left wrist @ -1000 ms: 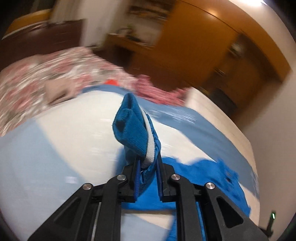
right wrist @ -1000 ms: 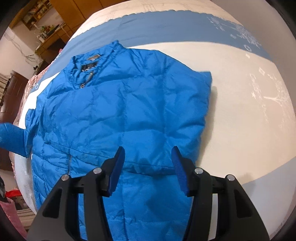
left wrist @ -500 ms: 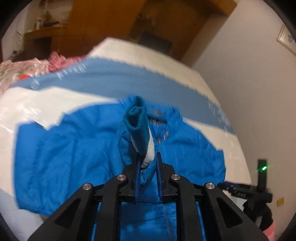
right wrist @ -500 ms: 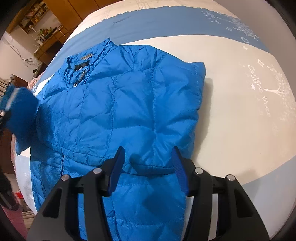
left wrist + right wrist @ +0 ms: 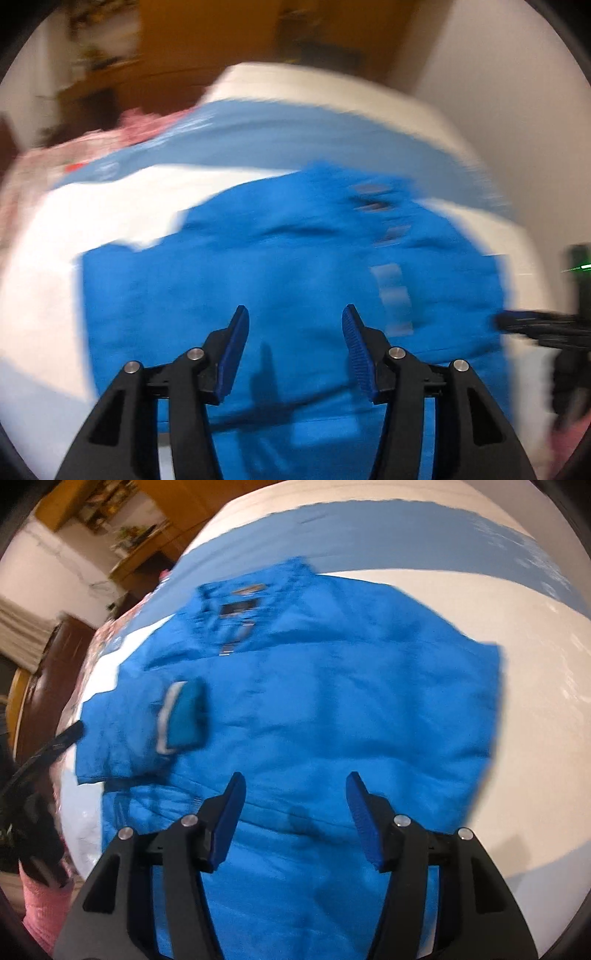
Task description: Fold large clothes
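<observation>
A bright blue puffer jacket (image 5: 332, 709) lies flat on the bed, collar at the far end. One sleeve is folded across its front, and the knit cuff (image 5: 184, 716) with a white stripe rests on the chest at the left. My left gripper (image 5: 293, 343) hovers over the jacket (image 5: 258, 277) with its jaws opening and nothing between them. My right gripper (image 5: 293, 808) also hangs over the jacket's lower part, jaws opening slightly, with nothing in them. Both views are blurred by motion.
The bed cover (image 5: 517, 672) is white with wide light-blue bands. A floral quilt (image 5: 74, 155) lies at the bed's far left. Wooden cupboards (image 5: 207, 48) stand behind it. A person's pink sleeve (image 5: 40, 897) shows at the lower left of the right wrist view.
My left gripper carried the sleeve cuff over the jacket's front and let it go; the cuff now lies on the chest. The right gripper drifted slightly and its view shifted towards the collar.
</observation>
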`<state>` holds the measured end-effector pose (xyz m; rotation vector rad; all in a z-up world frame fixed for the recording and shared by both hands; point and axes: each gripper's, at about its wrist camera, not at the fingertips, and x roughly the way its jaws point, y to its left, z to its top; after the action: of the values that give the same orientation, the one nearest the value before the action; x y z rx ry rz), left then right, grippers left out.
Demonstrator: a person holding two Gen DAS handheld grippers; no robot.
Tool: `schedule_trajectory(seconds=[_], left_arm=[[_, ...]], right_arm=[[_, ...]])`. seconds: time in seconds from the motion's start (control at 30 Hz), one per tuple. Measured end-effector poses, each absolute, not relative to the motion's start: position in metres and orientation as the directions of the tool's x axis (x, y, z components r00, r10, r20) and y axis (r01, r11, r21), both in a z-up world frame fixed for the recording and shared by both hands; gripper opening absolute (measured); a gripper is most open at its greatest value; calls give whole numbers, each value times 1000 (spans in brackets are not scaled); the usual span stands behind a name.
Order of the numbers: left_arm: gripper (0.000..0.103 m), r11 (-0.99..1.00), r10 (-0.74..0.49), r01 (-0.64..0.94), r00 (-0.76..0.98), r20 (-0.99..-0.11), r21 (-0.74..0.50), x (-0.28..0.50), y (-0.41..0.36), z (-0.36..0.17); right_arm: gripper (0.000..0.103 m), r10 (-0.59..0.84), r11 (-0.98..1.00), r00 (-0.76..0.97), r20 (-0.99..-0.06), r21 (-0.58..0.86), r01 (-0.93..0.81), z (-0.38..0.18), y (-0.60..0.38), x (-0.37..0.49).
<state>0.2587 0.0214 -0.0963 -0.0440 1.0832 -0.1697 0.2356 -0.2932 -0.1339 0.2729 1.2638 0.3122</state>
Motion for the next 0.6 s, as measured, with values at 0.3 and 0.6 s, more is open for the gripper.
schedule_trajectory(seconds=[0.3,0.6], left_arm=[[52,997,-60,-19,384,-921,-73,273,45,-134],[52,995,-75,-28,385,-920,-93,278,47,-132]], right_arm=[[57,416,904,170,-893,386,-184,-144,-210,286],[12,440,886,100,-892,414,-209,-165,-189,298]])
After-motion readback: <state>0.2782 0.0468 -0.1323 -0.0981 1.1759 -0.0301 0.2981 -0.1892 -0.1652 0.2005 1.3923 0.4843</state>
